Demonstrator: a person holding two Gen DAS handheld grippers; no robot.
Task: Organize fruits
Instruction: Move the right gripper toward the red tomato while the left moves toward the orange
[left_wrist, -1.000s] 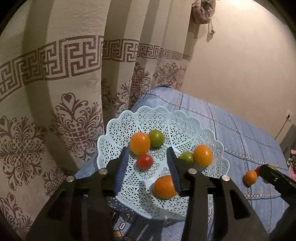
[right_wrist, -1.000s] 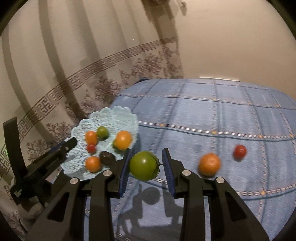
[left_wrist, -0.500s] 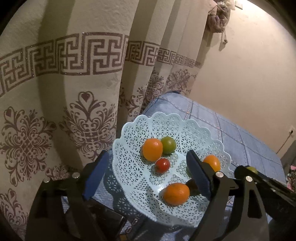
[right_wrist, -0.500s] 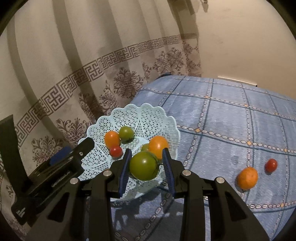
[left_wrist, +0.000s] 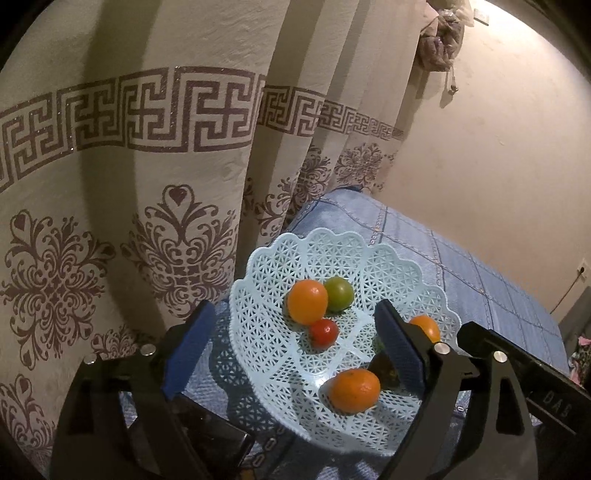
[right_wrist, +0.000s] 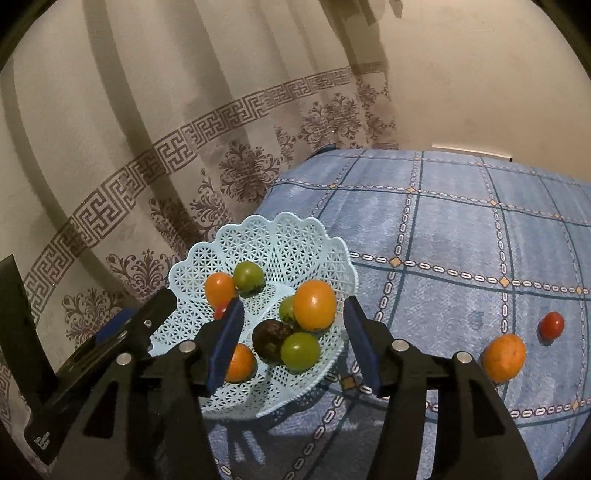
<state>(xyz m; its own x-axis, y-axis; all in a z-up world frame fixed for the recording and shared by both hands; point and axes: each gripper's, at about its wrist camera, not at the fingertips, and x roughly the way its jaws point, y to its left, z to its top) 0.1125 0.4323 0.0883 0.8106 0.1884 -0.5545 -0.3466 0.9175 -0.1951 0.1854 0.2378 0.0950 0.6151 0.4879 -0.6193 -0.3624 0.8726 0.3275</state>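
A pale blue lattice basket (right_wrist: 295, 240) (left_wrist: 258, 332) sits at the bed's left corner and holds several oranges, green and red tomatoes and a dark fruit (right_wrist: 269, 339). A green tomato (right_wrist: 300, 350) lies in the basket beside the dark fruit, directly below my right gripper (right_wrist: 293, 347), which is open with nothing between its fingers. My left gripper (left_wrist: 291, 356) is open wide over the basket's near left side, empty. On the bedspread to the right lie an orange (right_wrist: 504, 357) and a red tomato (right_wrist: 550, 325).
A cream patterned curtain (left_wrist: 147, 184) hangs just behind and left of the basket. The blue checked bedspread (right_wrist: 461, 240) stretches right. A dark flat object (left_wrist: 207, 439) lies under the left gripper. A wall socket (left_wrist: 583, 267) is at far right.
My right gripper opened and let go of the green tomato, which now lies in the basket. The left gripper opened wide and drew slightly back to the left.
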